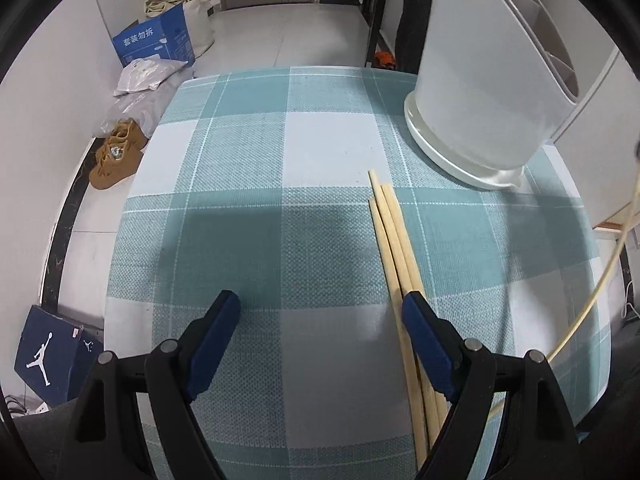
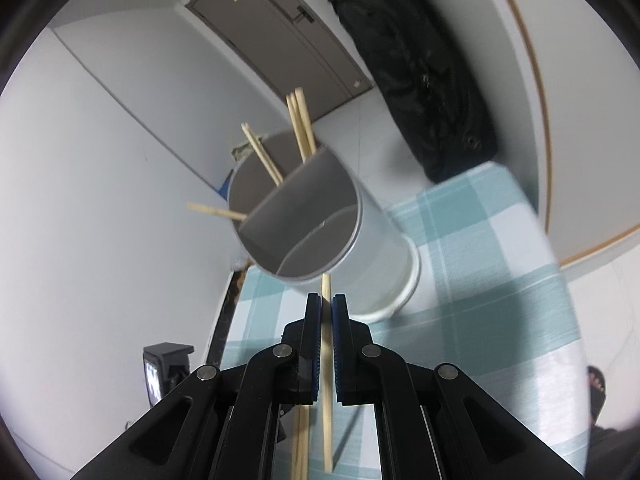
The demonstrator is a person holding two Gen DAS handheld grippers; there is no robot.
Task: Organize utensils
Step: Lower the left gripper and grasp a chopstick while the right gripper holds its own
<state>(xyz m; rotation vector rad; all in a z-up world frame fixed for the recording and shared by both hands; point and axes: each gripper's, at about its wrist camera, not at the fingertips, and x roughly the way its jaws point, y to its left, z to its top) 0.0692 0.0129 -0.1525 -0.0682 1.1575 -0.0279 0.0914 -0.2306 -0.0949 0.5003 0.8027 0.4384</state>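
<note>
Now the left gripper is wide open and holds nothing. It hangs low over the checked tablecloth. A bunch of wooden chopsticks lies flat on the cloth, right by its right finger and partly under it. Their long way runs from near the gripper out ahead of it, with the far tips pointing toward the gray utensil holder. The holder stands ahead and to the right of this gripper, on a white dish.

The right gripper is almost closed, and it pinches one chopstick between its blue pads. That stick runs straight along the fingers. Its front tip pokes out just past them and points at the holder, which is just ahead and a bit up. The front half of the holder, the part nearest this gripper, looks empty. The back half, behind the middle wall, already has chopsticks in the holder that lean out at different slants.

I think the right gripper is the nearer one for the next move. The stick's tip needs to go up over the rim and then down into a half of the holder.
</note>
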